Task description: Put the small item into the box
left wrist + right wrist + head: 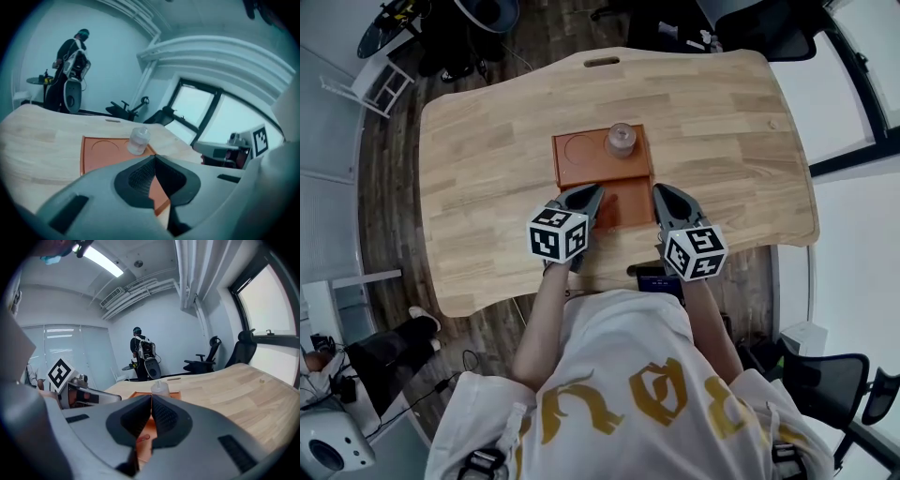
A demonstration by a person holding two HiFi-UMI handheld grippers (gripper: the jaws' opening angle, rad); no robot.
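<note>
So both grippers are clenched on nothing: the left gripper point(592, 199) and right gripper point(667, 199) have their jaws pressed together, sitting at about 7 and 5 o'clock on the near edge of the orange box point(581, 169). The only small item I can spot is a little clear bottle point(621, 140), standing upright in the box's 1 o'clock corner, next to an empty round recess at 11. Honestly it looks like it's in the box already, so the step is either done or hasn't begun. If it needs grabbing, I'd use the right gripper since it's the nearer side: open the jaws wide before reaching, come in low toward 12 o'clock, and pinch the body rather than the narrow cap so it doesn't tip. The head view gives the layout and both marker cubes. The right gripper view adds a small reddish mark on the box floor below the jaws, and I can't tell what it is. Both gripper views also catch a person with a backpack standing past the table's far end, which the head view doesn't show.
</note>
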